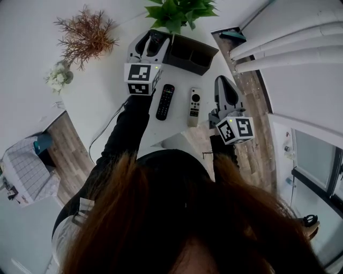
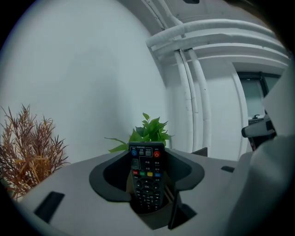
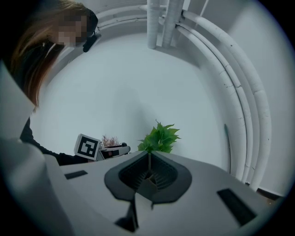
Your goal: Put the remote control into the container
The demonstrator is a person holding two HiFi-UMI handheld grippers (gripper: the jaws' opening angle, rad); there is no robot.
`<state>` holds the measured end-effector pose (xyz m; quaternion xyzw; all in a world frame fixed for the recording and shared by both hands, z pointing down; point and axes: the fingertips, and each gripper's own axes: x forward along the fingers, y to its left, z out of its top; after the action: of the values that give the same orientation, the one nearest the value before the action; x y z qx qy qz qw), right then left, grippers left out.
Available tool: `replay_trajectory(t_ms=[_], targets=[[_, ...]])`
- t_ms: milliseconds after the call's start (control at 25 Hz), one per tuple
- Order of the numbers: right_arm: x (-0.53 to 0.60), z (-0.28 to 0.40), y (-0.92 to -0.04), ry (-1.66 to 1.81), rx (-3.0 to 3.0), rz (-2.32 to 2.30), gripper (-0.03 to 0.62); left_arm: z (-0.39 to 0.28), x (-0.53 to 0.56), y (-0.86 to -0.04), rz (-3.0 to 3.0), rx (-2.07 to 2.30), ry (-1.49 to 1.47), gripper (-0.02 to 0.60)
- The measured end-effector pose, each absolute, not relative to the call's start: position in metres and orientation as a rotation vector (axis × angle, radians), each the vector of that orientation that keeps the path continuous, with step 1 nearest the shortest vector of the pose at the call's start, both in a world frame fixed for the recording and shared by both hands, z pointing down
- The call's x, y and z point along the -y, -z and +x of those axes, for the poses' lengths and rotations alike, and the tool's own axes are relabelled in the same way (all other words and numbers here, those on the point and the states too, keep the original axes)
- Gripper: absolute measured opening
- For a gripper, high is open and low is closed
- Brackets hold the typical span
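Remote control (image 2: pixel 146 177), gripped at its lower end in jaws of left gripper (image 1: pixel 154 44), should enter the container (image 1: pixel 187 65) squarely before release; right gripper (image 3: pixel 148 174) has jaws closed, empty.

In the left gripper view the lower end of the black remote control (image 2: pixel 146 177) is sunk out of sight between the jaws of the left hand-held gripper (image 2: pixel 147 184), the print on its keys is too small to be read, and the dried plant (image 2: pixel 27 147) is cut off by the picture's left edge. In the head view the near part of the tabletop (image 1: pixel 107 69) is masked by the person's hair (image 1: pixel 177 230), and the container (image 1: pixel 193 53) is partly covered by green leaves (image 1: pixel 174 13). In the right gripper view only the marker cube and a bit of the body of the left hand-held gripper are seen, the rest being hidden behind the right hand-held gripper (image 3: pixel 149 168).
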<state>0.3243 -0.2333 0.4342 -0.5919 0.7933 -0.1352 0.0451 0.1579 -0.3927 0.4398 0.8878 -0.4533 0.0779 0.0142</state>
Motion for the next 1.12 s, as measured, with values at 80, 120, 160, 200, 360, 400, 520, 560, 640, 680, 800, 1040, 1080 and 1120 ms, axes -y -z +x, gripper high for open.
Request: replay_trajectory(t_ms=[80, 120, 160, 200, 360, 400, 520, 560, 640, 680, 800, 1040, 1080, 1120], targets=[[0.233, 0.326, -0.436, 0.414, -2.419, -1.813, 0.021, 0.158, 0.393, -0.444, 2.76, 1.412, -0.245, 0.233], [0.232, 0.327, -0.437, 0.417, -2.416, -1.815, 0.021, 0.158, 0.393, -0.445, 2.758, 1.414, -0.247, 0.233], [0.232, 0.327, -0.437, 0.42, -2.413, -1.817, 0.021, 0.159, 0.393, -0.447, 2.756, 1.415, -0.247, 0.233], [0.231, 0.327, -0.437, 0.421, -2.41, -1.819, 0.021, 0.159, 0.393, -0.449, 2.755, 1.417, -0.246, 0.233], [0.231, 0.327, -0.435, 0.415, -2.408, -1.822, 0.021, 0.158, 0.393, -0.453, 2.756, 1.417, -0.24, 0.233], [0.231, 0.326, -0.435, 0.414, -2.409, -1.822, 0.021, 0.158, 0.394, -0.455, 2.754, 1.417, -0.243, 0.235], [0.231, 0.327, -0.437, 0.404, -2.419, -1.823, 0.021, 0.157, 0.394, -0.462, 2.745, 1.418, -0.243, 0.235], [0.231, 0.326, -0.436, 0.404, -2.418, -1.823, 0.021, 0.157, 0.394, -0.463, 2.746, 1.418, -0.238, 0.235], [0.231, 0.326, -0.435, 0.41, -2.412, -1.822, 0.021, 0.157, 0.394, -0.462, 2.755, 1.42, -0.23, 0.235], [0.231, 0.327, -0.435, 0.411, -2.41, -1.823, 0.021, 0.158, 0.394, -0.462, 2.761, 1.419, -0.228, 0.235], [0.231, 0.326, -0.435, 0.41, -2.408, -1.823, 0.021, 0.159, 0.394, -0.461, 2.772, 1.407, -0.232, 0.234], [0.232, 0.324, -0.431, 0.407, -2.42, -1.823, 0.021, 0.162, 0.393, -0.447, 2.838, 1.383, -0.234, 0.233], [0.232, 0.324, -0.43, 0.401, -2.422, -1.822, 0.021, 0.161, 0.393, -0.442, 2.847, 1.394, -0.223, 0.233], [0.232, 0.324, -0.429, 0.395, -2.424, -1.821, 0.021, 0.159, 0.394, -0.437, 2.855, 1.405, -0.208, 0.233]])
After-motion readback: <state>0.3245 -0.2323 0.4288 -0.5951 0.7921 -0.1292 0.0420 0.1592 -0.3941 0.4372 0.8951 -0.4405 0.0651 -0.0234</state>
